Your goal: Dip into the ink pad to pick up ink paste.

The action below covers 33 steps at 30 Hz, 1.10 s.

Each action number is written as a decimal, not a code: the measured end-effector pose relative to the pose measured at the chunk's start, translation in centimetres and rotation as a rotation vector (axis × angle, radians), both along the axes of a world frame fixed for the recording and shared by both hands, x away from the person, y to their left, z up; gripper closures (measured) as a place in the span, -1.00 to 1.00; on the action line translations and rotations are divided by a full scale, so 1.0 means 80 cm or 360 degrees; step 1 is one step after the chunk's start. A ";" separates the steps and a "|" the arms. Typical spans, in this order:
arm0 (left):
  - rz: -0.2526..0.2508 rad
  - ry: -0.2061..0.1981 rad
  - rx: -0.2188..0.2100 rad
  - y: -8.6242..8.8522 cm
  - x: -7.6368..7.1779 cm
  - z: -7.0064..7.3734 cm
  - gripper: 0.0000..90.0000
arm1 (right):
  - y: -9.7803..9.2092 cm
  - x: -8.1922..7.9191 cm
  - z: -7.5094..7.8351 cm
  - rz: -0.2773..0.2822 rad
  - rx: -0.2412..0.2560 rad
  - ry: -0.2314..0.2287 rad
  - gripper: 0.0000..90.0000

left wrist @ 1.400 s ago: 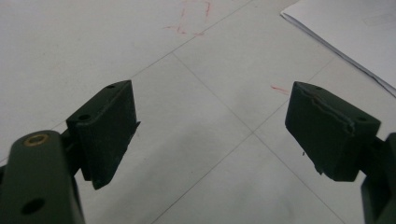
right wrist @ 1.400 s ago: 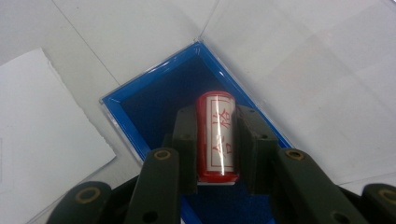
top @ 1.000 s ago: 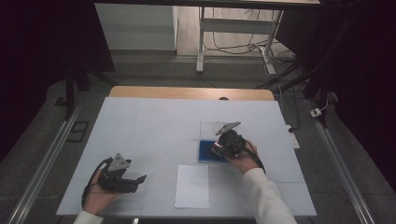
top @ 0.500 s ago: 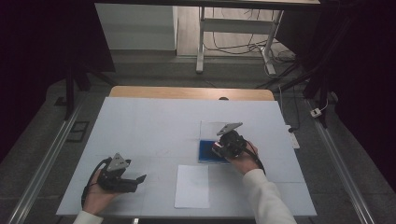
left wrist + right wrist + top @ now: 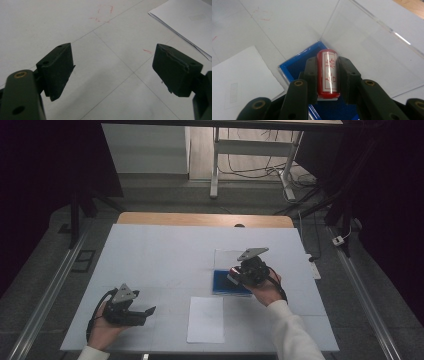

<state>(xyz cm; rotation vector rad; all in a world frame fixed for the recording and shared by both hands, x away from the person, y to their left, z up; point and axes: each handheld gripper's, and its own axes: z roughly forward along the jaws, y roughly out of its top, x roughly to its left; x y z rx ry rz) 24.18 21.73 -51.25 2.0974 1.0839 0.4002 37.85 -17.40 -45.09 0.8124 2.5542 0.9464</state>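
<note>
A red stamp (image 5: 327,74), a short cylinder with red characters on a pale label, sat clamped between the two black jaws of the right gripper (image 5: 327,75), which pressed on both its sides. It hung over a blue pad (image 5: 295,66) in a shallow case whose clear lid (image 5: 372,47) stood open behind it, tilted back. From the high view the right gripper (image 5: 240,274) sat right of the table's middle, over the blue pad (image 5: 222,282), with the person's right hand (image 5: 265,290) wrapped round it and a white sleeve (image 5: 292,332) trailing to the bottom edge.

Just in front of the pad lay a white sheet (image 5: 206,319) of paper, near the table's front edge.

The left gripper (image 5: 142,312) rested low at the front left of the white table (image 5: 165,250), held in the left hand (image 5: 102,332), well apart from the sheet. Its jaws stood wide apart with nothing between them, only bare tabletop crossed by thin lines and faint red marks (image 5: 103,13); a corner of the sheet (image 5: 190,22) lay beyond them.
</note>
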 end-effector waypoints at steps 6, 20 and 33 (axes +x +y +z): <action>0.0003 0.0005 0.0005 0.001 0.001 -0.001 -0.62 | 0.001 0.000 0.015 -0.0005 0.0006 -0.0014 0.56; 0.0006 0.0007 0.0005 0.001 0.001 -0.002 -0.62 | 0.013 0.003 0.017 0.0013 -0.0064 -0.0022 0.56; 0.0006 0.0012 0.0007 0.001 0.001 -0.003 -0.62 | 0.019 0.010 -0.003 0.0001 -0.0142 0.0021 0.56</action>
